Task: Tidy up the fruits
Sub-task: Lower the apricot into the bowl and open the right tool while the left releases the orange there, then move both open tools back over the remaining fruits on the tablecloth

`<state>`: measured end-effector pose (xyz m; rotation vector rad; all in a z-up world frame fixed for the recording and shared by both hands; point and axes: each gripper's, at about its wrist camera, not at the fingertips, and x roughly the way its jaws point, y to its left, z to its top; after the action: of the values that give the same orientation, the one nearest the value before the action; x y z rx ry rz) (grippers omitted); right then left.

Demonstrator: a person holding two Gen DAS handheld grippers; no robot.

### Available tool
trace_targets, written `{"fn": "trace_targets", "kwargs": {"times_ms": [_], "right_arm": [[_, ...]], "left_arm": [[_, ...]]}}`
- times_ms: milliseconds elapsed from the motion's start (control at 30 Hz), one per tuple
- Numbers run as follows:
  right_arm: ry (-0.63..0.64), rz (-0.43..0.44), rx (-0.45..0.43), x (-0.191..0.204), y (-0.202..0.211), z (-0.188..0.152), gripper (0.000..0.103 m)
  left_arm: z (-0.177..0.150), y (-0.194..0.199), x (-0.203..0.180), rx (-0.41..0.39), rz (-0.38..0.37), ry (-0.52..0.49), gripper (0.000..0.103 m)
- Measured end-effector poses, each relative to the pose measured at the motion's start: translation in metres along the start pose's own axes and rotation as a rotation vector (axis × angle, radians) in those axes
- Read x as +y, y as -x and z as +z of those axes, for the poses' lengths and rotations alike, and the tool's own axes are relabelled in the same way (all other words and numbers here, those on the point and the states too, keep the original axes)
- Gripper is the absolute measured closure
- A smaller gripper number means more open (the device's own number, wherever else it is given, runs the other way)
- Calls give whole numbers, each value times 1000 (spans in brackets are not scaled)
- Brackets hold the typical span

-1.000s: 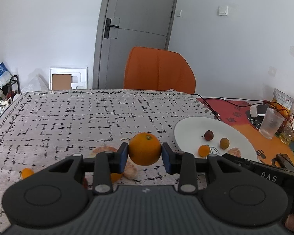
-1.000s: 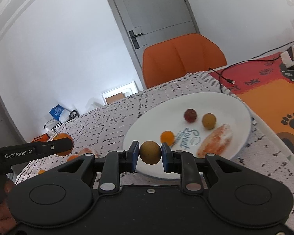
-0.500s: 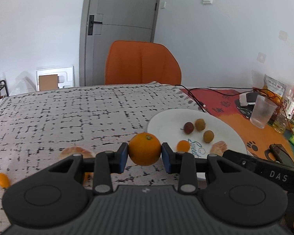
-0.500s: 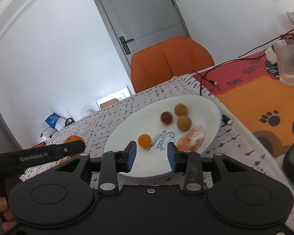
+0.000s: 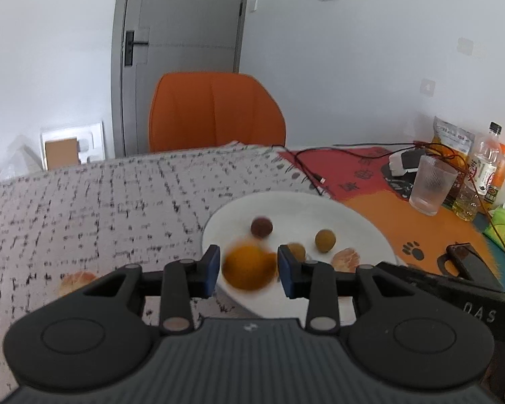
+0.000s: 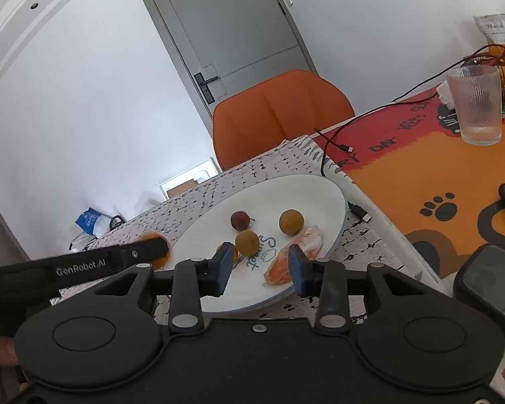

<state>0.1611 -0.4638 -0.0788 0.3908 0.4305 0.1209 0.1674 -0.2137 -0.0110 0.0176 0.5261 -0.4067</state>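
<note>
- A table under a grey patterned cloth is seen before a grey door and an orange chair.
- The left gripper has been carried from the cloth to the white plate; its jaws are opening, and the blurred orange between them appears released.
- The right gripper is opening and empty; the brown fruit it held a second ago now lies on the plate.
- One peeled piece is left on the cloth.
</note>
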Motion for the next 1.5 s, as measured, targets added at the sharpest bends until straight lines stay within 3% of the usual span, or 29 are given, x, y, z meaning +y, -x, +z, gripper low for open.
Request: {"fn": "trace_targets", "kwargs": {"times_ms": [133, 300, 433, 533, 733, 1067, 1500], "right_arm": [[1, 4, 1, 2, -1, 0, 61], [18, 25, 5, 14, -3, -1, 56], [40, 41, 10, 28, -6, -2, 54], [52, 52, 14, 38, -7, -3, 52], [88, 58, 12, 58, -8, -5, 36], [148, 64, 15, 85, -4, -9, 4], [205, 96, 41, 116, -9, -18, 0]], "left_arm": [[0, 7, 2, -4, 19, -19, 45], [-5, 18, 23, -2, 63, 23, 35], [-6, 32, 43, -23, 105, 62, 19], [-7, 44, 56, -49, 140, 80, 14], [-10, 64, 78, -66, 164, 116, 8], [-23, 92, 109, -82, 202, 178, 6], [-35, 116, 147, -100, 267, 234, 6]]}}
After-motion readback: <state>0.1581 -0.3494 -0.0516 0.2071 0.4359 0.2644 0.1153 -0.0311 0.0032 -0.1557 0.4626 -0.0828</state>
